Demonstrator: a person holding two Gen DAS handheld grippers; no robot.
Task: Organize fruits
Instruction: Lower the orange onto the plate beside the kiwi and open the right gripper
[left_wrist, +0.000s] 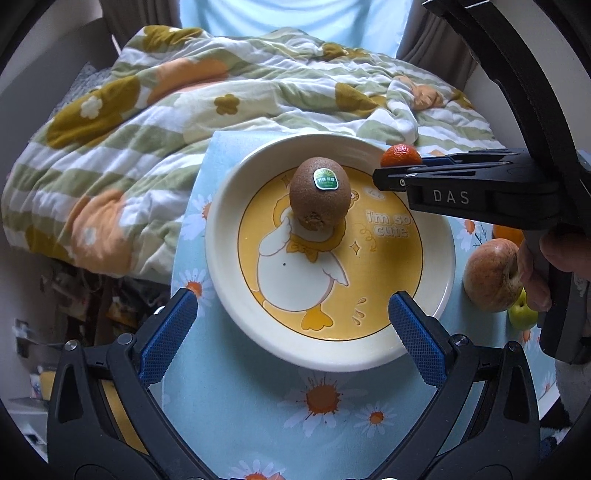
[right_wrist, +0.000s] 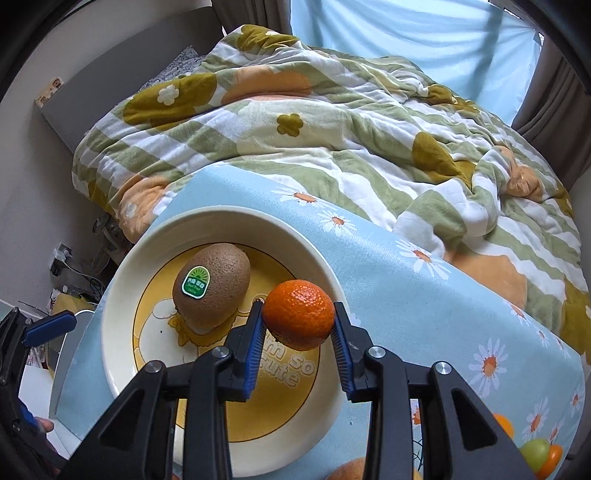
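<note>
— Where do we stand with the fruit?

— One kiwi (right_wrist: 211, 286) already lies in the plate (left_wrist: 229, 258), sticker up. Our right gripper (right_wrist: 297, 328) has its fingers clamped on the mandarin (right_wrist: 298, 318) and holds it over the plate's rim, just beside the kiwi — not yet set down.

— And our left gripper (left_wrist: 291, 325)?

— Its fingers stand wide and hold nothing; it hangs over the plate's near edge.

— What's left?

— An apple (left_wrist: 493, 275), a small green fruit (left_wrist: 521, 314) and something orange behind the right gripper wait on the surface beside the plate. We judge the job under halfway: lower the mandarin, then fetch those.
</note>
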